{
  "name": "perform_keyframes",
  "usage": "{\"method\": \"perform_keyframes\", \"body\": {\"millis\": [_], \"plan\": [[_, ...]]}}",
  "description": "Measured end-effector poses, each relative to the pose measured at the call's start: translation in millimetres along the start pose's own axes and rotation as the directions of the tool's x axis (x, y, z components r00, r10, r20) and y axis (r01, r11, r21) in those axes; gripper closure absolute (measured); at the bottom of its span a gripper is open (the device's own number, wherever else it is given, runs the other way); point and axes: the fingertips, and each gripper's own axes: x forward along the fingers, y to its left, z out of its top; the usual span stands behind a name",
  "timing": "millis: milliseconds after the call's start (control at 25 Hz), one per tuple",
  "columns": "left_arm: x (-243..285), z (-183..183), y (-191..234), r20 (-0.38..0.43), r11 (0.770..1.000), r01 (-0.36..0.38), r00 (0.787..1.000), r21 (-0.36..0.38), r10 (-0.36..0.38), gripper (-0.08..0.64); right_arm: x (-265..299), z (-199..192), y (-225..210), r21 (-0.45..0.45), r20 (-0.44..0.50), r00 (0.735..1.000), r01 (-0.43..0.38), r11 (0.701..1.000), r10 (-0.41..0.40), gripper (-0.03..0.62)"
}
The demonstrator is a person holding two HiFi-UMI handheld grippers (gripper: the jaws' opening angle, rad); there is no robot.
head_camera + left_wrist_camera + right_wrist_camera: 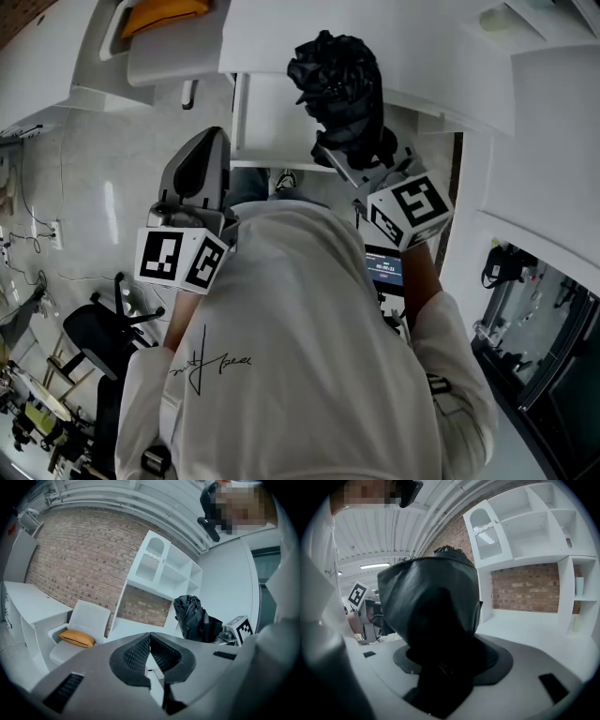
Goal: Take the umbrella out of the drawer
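Note:
A black folded umbrella [337, 80] is held up in the air, with my right gripper [354, 150] shut on its lower part. It hangs above the open white drawer [272, 127]. In the right gripper view the umbrella [431, 602] fills the middle and hides the gripper [445, 663] fingertips. My left gripper [211, 141] hangs to the left of the drawer, apart from the umbrella. In the left gripper view that gripper [150, 641] is shut with nothing between its pads, and the umbrella [192, 618] shows at the right.
A white chair [86, 618] with an orange cushion [77, 638] stands to the left. White shelving [164, 569] rises against a brick wall. White counter surfaces [544, 141] flank the drawer. The person's white-shirted body [300, 356] fills the lower head view.

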Motion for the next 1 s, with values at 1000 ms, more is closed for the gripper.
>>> {"method": "perform_keyframes", "body": {"millis": [1000], "plan": [[-3.5, 7.6, -11.1, 0.046, 0.999, 0.043, 0.998, 0.03, -0.044, 0.543, -72.8, 8.6, -4.7, 0.173, 0.194, 0.972, 0.102, 0.98, -0.136, 0.339]]}}
